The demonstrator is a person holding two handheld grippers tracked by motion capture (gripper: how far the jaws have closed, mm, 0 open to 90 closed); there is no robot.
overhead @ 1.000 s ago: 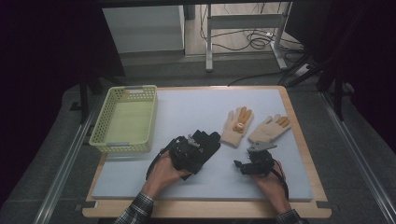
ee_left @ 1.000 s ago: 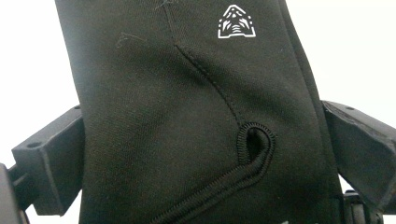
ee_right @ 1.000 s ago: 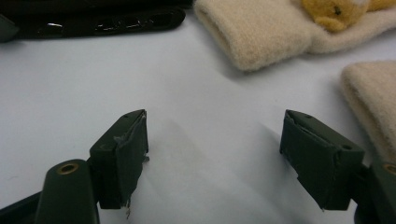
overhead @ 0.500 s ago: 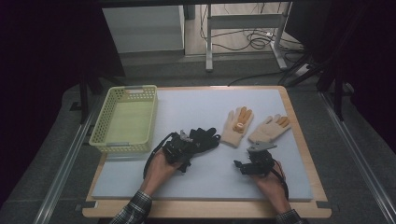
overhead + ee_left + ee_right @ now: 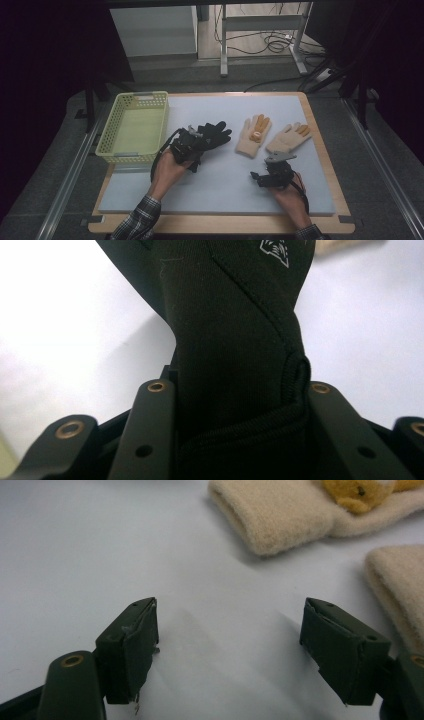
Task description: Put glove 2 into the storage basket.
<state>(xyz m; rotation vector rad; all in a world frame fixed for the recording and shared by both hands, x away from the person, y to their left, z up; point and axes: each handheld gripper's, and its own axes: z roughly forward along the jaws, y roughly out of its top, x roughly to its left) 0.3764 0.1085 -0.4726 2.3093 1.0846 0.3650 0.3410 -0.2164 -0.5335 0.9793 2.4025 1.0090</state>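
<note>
Holding the black glove (image 5: 212, 134) by its cuff, the left gripper (image 5: 189, 145) has its jaws squeezed tight on the cloth. In the left gripper view you can see the knit cuff bunched between the two jaws and the rest of the black glove (image 5: 235, 315) hanging away from them. The glove sits near the middle of the white mat (image 5: 225, 172), a bit toward the left edge, just beside the yellow basket (image 5: 135, 127). Its fingers point toward the far edge of the mat.

This glove looks soft, thin and very light. It will flop and fold when lifted, so it will droop down from the jaws. It won't break. The cuff is a good place to grab, because the knit edge is thicker and less likely to slip out. A pinch on one thin finger could slide off more easily.

Nearer the right edge, the right gripper (image 5: 272, 175) rests with its jaws wide apart and nothing between them. Two cream gloves lie just past it, one with a little bear on it (image 5: 254, 136) and a plain one (image 5: 289, 139). They look fluffy and soft too.
</note>
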